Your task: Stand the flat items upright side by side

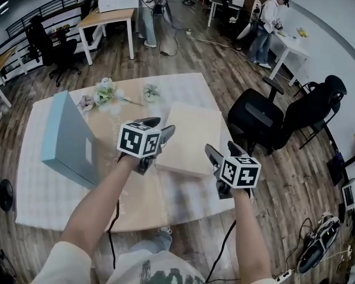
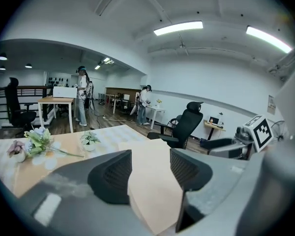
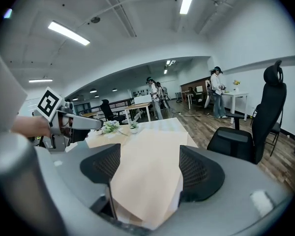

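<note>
A flat beige box (image 1: 192, 136) lies on the table, right of the middle. At the left a flat grey-blue box (image 1: 65, 136) stands on edge, leaning. My left gripper (image 1: 158, 128) is at the beige box's left edge, jaws apart. The right gripper (image 1: 222, 150) hovers at that box's near right corner, also wide. In the left gripper view the beige box (image 2: 155, 193) shows between the open gripper (image 2: 150, 170) jaws, no pad pressing on it. The right gripper view has the same box (image 3: 145, 186) between its gripper (image 3: 150, 167) jaws, untouched.
A white checked cloth (image 1: 35, 200) covers the table. A bunch of flowers (image 1: 103, 92) and a small potted plant (image 1: 151, 91) lie at the far edge. A black office chair (image 1: 263, 118) stands close to the table's right side. People work at desks further back.
</note>
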Demonstrator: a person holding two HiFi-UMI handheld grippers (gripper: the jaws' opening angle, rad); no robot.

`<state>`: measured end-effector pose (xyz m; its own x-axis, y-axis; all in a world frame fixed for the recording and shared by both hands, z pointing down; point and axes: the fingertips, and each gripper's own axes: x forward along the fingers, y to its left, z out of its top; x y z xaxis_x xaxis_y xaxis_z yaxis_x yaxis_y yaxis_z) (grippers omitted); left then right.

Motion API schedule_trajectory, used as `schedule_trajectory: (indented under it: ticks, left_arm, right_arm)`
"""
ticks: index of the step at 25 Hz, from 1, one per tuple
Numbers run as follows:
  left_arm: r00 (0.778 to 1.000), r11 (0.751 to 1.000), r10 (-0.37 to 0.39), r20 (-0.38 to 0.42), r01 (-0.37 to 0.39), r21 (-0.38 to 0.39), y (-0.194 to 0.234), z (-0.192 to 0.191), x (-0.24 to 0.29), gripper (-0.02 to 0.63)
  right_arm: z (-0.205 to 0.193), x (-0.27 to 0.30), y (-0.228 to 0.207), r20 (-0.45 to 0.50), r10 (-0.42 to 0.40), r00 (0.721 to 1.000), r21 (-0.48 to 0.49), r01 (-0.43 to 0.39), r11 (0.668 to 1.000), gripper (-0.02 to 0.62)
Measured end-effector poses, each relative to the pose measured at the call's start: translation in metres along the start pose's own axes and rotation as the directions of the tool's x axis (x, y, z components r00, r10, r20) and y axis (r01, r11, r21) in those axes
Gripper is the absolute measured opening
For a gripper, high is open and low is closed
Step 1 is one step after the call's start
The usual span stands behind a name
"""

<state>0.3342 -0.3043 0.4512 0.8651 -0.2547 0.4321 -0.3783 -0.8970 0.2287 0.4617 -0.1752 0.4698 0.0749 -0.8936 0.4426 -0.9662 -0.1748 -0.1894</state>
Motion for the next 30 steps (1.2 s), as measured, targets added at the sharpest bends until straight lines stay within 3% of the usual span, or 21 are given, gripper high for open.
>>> schedule_trajectory:
  ticks: [15,23,30]
  left_arm:
    - [0.997,0.988,-0.041,-0.071,0.03,-0.15,0.065,-0.013,0.085,0.282]
    - [0.994,0.973,-0.027,-0.102,0.003,-0.232,0.088,-0.029,0.127,0.298]
    - [0.987,0.955,-0.045,-0.154,-0.003,-0.297,0.098,-0.043,0.155,0.304]
  right_arm:
    - [-0.014,0.097,-0.047,-0.168,0.049,0.985,0.07,-0.037,0.997,0.364]
    - [-0.026,0.144,-0.085,-0.223,0.092,0.97,0.167,-0.055,0.984,0.388]
    - [-0.036,0.176,-0.103,-0.288,0.204,0.935,0.302,-0.114,0.946,0.42]
